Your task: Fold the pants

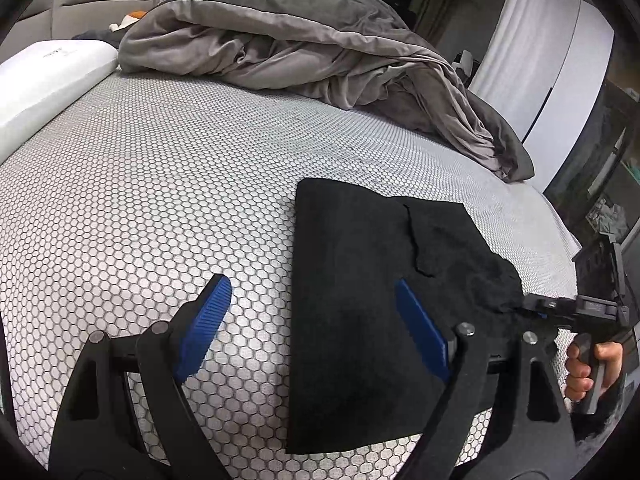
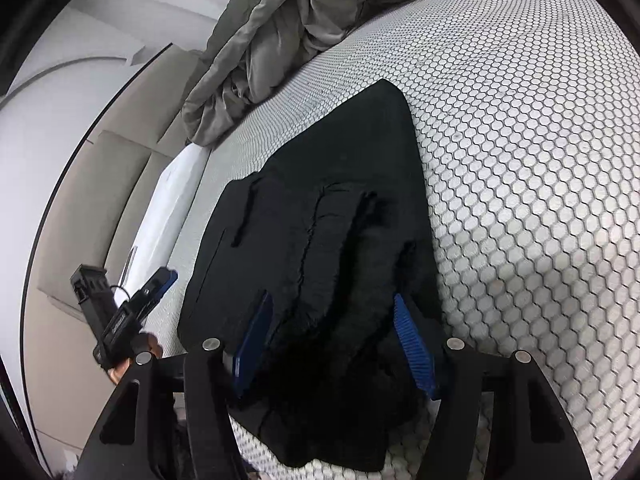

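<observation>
- Lying flat on the bed [image 1: 160,184], the black pants [image 1: 360,300] are already folded into a thick pad, so they sit near the bed's edge where both hands can reach.
- The left gripper [image 1: 312,320] is wide open with nothing held. One blue finger is over the bare bed cover and the other is over the pants, likely so it can come down on the cloth edge.
- The right gripper [image 2: 332,344] is about half open, with the bumpy end of the pants between its fingers. I cannot tell if the pads squeeze it yet.
- The grey blanket [image 1: 320,60] is pushed in a heap to the far side, and the white pillow [image 1: 48,80] lies apart, which leaves room for folding.
</observation>
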